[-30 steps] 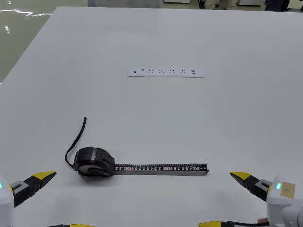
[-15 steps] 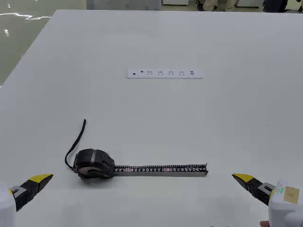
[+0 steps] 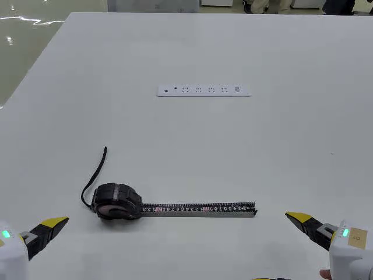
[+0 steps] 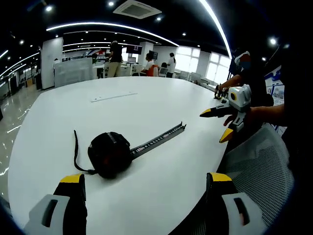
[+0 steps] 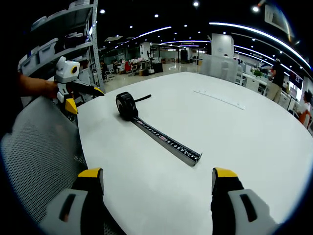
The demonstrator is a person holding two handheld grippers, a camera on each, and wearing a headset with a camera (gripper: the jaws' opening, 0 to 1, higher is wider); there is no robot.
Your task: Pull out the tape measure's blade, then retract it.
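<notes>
Tape measure [image 3: 116,201] blade [image 3: 198,208] w/ printed nos.

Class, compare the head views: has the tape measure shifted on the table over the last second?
No. The tape measure keeps the same offset from the power strip, and its blade is still out the same length.

- We see the tape measure [image 3: 116,201] lying on the white table [image 3: 280,146]. Its blade [image 3: 198,208] is drawn out flat to the right of the case.
- Its black strap [image 3: 95,174] curls away from the case's left side, toward the far edge.
- A white power strip [image 3: 203,90] lies well beyond the tape measure.
- The left gripper [image 3: 46,227] hangs nearer us than the case and to its left, apart from it.
- The right gripper [image 3: 302,223] sits past the blade's end, clear of it.
</notes>
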